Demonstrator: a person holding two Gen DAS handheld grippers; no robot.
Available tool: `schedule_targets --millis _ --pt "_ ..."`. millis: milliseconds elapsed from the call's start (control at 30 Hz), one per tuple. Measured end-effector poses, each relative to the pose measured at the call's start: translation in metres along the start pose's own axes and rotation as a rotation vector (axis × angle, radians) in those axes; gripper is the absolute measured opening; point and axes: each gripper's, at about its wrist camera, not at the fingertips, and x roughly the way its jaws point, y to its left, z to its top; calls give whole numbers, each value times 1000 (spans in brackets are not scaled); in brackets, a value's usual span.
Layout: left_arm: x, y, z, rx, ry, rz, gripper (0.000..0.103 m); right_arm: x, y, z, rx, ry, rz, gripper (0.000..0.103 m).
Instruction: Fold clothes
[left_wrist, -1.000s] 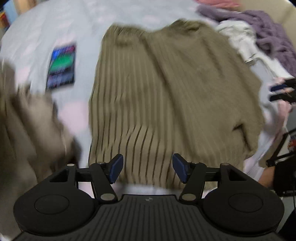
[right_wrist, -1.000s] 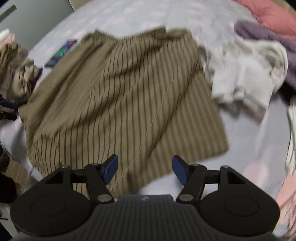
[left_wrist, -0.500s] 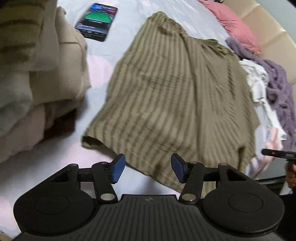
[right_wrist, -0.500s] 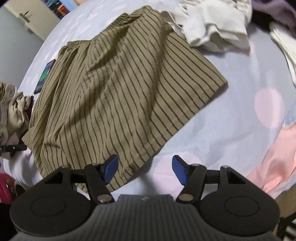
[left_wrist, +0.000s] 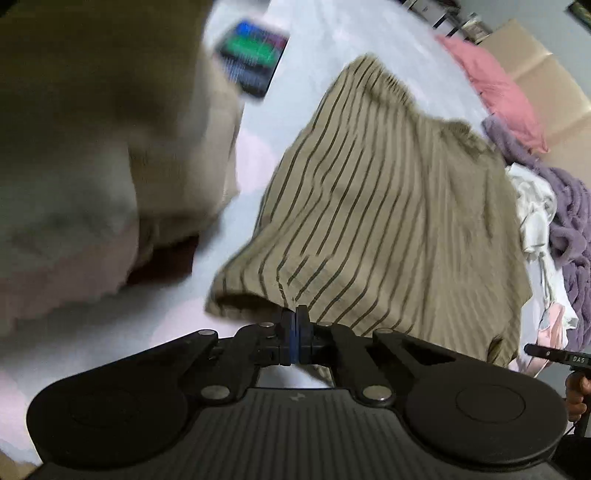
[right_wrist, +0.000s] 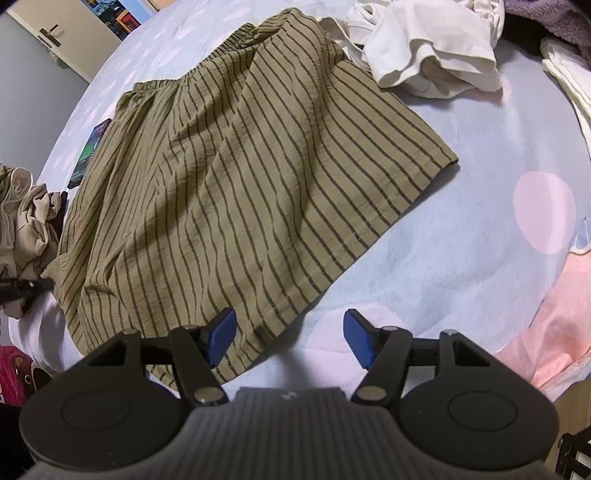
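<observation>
An olive skirt with dark stripes (right_wrist: 236, 177) lies spread on the pale blue bed sheet (right_wrist: 461, 229), its gathered waistband at the far end. My left gripper (left_wrist: 296, 325) is shut on the skirt's near hem (left_wrist: 280, 295), which bunches up at the pads. The skirt also fills the middle of the left wrist view (left_wrist: 388, 206). My right gripper (right_wrist: 290, 332) is open and empty, just above the hem's near edge, its left pad (right_wrist: 221, 330) over the fabric. The left gripper's tip shows at the far left of the right wrist view (right_wrist: 26, 286).
A beige pile of clothes (left_wrist: 92, 147) lies close on the left, a phone with a lit screen (left_wrist: 253, 61) beyond it. White garments (right_wrist: 428, 48), a purple knit (left_wrist: 569, 206) and a pink cushion (left_wrist: 495, 88) lie past the skirt. Pink fabric (right_wrist: 554, 325) sits near right.
My left gripper has moved in to the skirt's near hem and shut on it. My right gripper has come a little closer to the hem and stays open.
</observation>
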Motion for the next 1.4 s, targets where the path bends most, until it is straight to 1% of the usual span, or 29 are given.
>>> schedule_targets --millis 167,300,367,400,433,467,533,600,633,700,800,867,900,1000,1033,1133,1233,1267,1300,1333,1400 --pt "-39 7 9 -33 -109 18 0 -4 -3 3 -9 -17 5 67" --pt "-30 18 6 1 -56 99 0 -3 -4 5 -13 -16 -6 67" --pt "-21 18 -1 10 -20 99 0 -2 -2 4 -29 -9 -19 67" --pt "-18 14 -4 35 -9 114 0 -2 -1 3 -37 -5 -25 67" --pt "-15 7 -5 81 4 142 0 -1 0 3 -42 0 -32 67" --pt "-13 0 -6 127 15 173 2 1 -1 1 -43 7 -38 67" --pt "-13 -13 -5 210 12 245 14 3 -2 -1 -39 20 -47 67" --pt "-19 -21 -3 245 -21 276 22 5 -8 -2 -12 24 -44 67" --pt "-22 -25 -2 261 -36 287 23 6 -10 -2 3 19 -48 67" --pt "-26 -33 -1 286 -55 276 23 5 -15 -2 32 -2 -45 67" --pt "-31 -46 0 322 -83 257 23 6 -24 2 91 -32 3 67" --pt "-30 -54 -2 340 -84 224 25 8 -28 5 118 -66 22 63" --pt "-27 -60 -2 344 -76 210 25 8 -30 6 127 -100 15 59" --pt "-17 -71 1 356 -53 186 25 2 -41 13 180 -216 -60 59" --pt "-14 -75 2 361 -48 179 25 1 -46 16 209 -242 -74 59" --pt "-9 -79 0 377 -40 165 25 4 -72 24 317 -254 -59 59" --pt "-6 -80 0 382 -25 164 26 13 -87 29 363 -281 -25 58" --pt "-5 -80 0 383 -20 163 26 15 -90 31 365 -290 -17 54" --pt "-7 -79 -1 389 -16 163 26 17 -90 34 350 -294 -16 32" --pt "-9 -79 -3 395 -13 163 26 18 -90 36 339 -293 -18 0" --pt "-11 -80 -4 407 -13 165 26 14 -92 38 338 -292 -33 1"
